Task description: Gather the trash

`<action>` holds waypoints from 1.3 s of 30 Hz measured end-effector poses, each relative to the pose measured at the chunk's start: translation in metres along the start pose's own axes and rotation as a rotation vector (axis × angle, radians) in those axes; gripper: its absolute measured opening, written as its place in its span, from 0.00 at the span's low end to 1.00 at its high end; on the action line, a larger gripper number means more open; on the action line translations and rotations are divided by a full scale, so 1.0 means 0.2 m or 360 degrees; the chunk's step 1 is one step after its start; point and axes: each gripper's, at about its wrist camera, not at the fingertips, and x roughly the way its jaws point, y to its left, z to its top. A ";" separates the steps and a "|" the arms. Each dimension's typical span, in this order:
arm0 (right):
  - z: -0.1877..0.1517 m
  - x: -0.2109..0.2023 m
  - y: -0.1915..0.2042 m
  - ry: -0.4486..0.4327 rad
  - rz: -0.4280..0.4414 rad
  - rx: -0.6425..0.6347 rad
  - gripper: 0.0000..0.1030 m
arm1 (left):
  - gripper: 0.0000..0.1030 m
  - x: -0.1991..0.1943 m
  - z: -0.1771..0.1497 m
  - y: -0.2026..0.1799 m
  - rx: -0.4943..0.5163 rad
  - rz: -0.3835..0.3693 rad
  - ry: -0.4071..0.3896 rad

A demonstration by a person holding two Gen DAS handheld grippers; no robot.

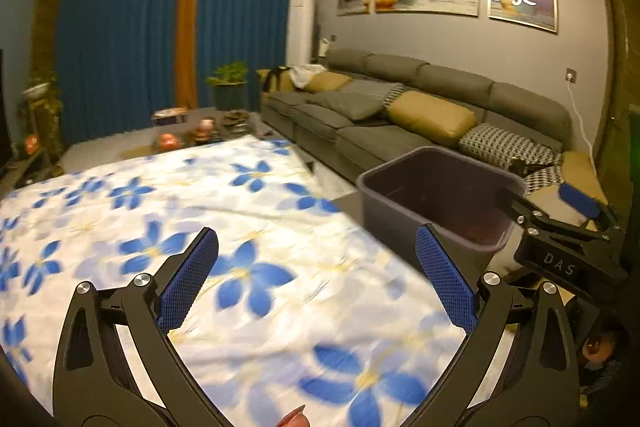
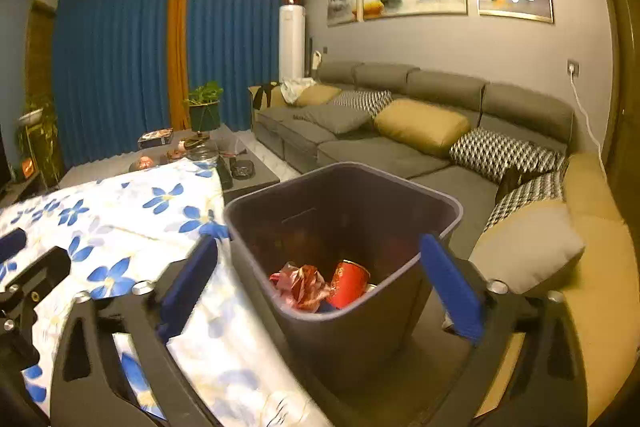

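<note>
Left hand-held gripper [image 1: 318,275] — jaws spread wide, nothing between them — poised over a tabletop covered by a white cloth with blue flowers [image 1: 248,227]. Right hand-held gripper [image 2: 320,281], likewise wide open and empty, faces a dark trash bin [image 2: 400,195] standing just beside the tabletop's edge, in front of a grey sofa [image 2: 400,151]. Inside the bin lie a red can [image 2: 348,285] and crumpled reddish wrapping [image 2: 302,285], touching one another.
</note>
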 end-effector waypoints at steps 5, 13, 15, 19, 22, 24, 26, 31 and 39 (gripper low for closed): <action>-0.06 -0.16 0.09 -0.0004 0.0054 -0.0058 0.95 | 0.94 -0.21 -0.07 0.12 -0.0071 0.0119 0.0014; -0.14 -0.39 0.18 -0.0001 0.0109 -0.0030 0.95 | 0.94 -0.48 -0.16 0.21 -0.0054 0.0212 -0.0014; -0.15 -0.45 0.21 -0.0007 0.0121 -0.0033 0.95 | 0.94 -0.53 -0.17 0.22 -0.0061 0.0210 -0.0020; -0.15 -0.57 0.26 -0.0043 0.0148 -0.0054 0.95 | 0.94 -0.62 -0.19 0.24 -0.0095 0.0194 -0.0024; -0.16 -0.65 0.28 -0.0069 0.0164 -0.0058 0.95 | 0.94 -0.67 -0.21 0.26 -0.0115 0.0199 -0.0032; -0.16 -0.69 0.29 -0.0081 0.0175 -0.0070 0.95 | 0.94 -0.70 -0.21 0.28 -0.0123 0.0206 -0.0035; -0.17 -0.73 0.31 -0.0091 0.0183 -0.0088 0.95 | 0.94 -0.73 -0.21 0.27 -0.0130 0.0205 -0.0045; -0.18 -0.78 0.33 -0.0096 0.0190 -0.0097 0.95 | 0.94 -0.77 -0.21 0.27 -0.0125 0.0200 -0.0066; -0.20 -0.82 0.32 -0.0103 0.0183 -0.0098 0.95 | 0.94 -0.80 -0.20 0.26 -0.0133 0.0179 -0.0071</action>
